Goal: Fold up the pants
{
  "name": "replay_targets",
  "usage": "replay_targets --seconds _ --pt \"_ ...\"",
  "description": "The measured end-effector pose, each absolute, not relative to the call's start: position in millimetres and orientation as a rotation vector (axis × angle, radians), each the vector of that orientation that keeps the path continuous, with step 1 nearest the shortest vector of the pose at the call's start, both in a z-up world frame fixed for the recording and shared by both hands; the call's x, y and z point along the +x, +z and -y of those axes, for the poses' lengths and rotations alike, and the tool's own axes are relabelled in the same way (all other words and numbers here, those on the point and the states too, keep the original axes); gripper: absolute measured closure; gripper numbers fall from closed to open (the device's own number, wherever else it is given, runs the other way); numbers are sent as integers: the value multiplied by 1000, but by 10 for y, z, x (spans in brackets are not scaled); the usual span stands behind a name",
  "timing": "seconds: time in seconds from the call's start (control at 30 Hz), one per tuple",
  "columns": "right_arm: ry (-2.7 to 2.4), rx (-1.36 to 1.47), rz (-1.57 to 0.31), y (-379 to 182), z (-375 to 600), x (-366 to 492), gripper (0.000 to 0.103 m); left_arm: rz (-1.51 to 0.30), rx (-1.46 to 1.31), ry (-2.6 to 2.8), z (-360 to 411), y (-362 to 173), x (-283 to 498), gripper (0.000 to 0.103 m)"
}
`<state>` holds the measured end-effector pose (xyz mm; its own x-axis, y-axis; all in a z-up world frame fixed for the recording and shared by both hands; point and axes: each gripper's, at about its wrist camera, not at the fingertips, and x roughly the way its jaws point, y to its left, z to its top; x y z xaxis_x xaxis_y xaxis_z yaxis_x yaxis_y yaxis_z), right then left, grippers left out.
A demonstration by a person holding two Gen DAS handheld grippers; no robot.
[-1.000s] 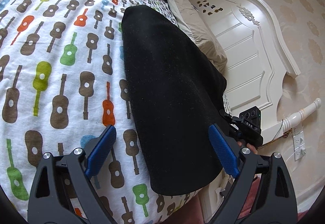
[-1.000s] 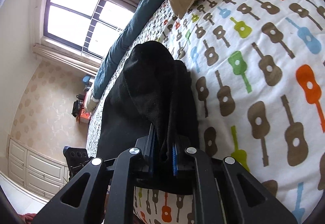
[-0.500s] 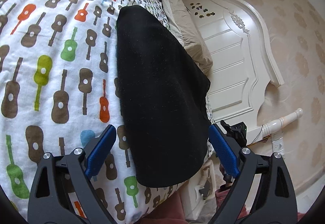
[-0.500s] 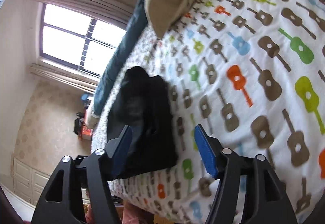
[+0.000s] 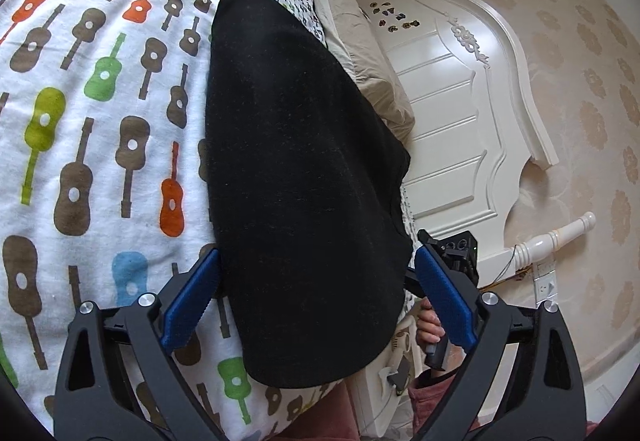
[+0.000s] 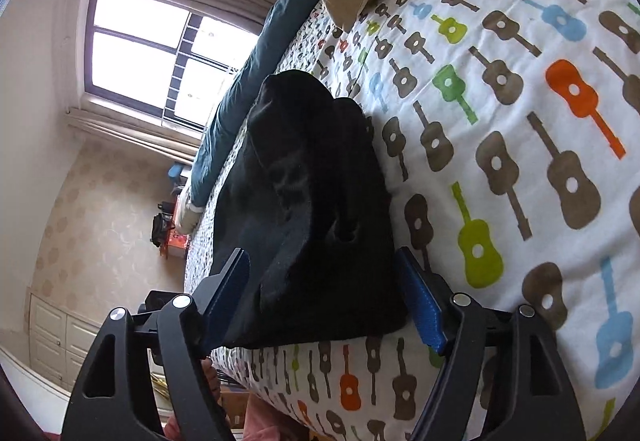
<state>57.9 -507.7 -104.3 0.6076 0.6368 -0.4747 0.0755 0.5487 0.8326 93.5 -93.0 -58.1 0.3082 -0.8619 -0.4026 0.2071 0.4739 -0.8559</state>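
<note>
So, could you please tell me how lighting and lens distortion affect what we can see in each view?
Left wrist view: even daylight, fisheye bulges the guitar-print bedspread, and the black pants show almost no texture. Right wrist view: the window is blown out white, and folds in the pants stay faintly visible.

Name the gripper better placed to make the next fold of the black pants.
Probably the right gripper: open, jaws just opened, straddling the bunched near edge of the black pants. The left gripper, also open, faces a flat, smooth stretch.
</note>
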Motion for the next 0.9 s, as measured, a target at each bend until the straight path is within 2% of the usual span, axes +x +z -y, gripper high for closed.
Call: replay_targets --seconds 0.17,0.27,0.33,0.4,0.43,0.47,0.5,0.57,0.9 --pt "371 946 -881 -1020 5084 629 29 -1002 -851 -842 843 -630 942 8" --pt "384 921 -902 -1094 5083 715 29 -1053 -788 -813 935 -623 979 8" --pt "422 905 -912 -1100 5023 765 29 -1070 -714 -802 1065 -587 975 16" --pt "446 883 -927 -1110 4940 831 30 -1098 -678 -794 1172 -615 993 36" --pt "447 867 -935 -1115 4905 858 34 -1111 -690 -786 1182 -646 1012 41" --pt "443 854 -946 -1130 4867 894 45 -1125 -708 -777 1173 -681 1037 49" --pt "440 852 -952 -1145 4858 907 48 -1136 -719 -773 1156 -700 1055 53" --pt "445 855 -951 -1172 4853 921 58 -1133 -708 -768 1135 -691 1047 57" --pt "468 858 -909 -1163 4733 870 62 -1084 -587 -721 1117 -523 992 62"
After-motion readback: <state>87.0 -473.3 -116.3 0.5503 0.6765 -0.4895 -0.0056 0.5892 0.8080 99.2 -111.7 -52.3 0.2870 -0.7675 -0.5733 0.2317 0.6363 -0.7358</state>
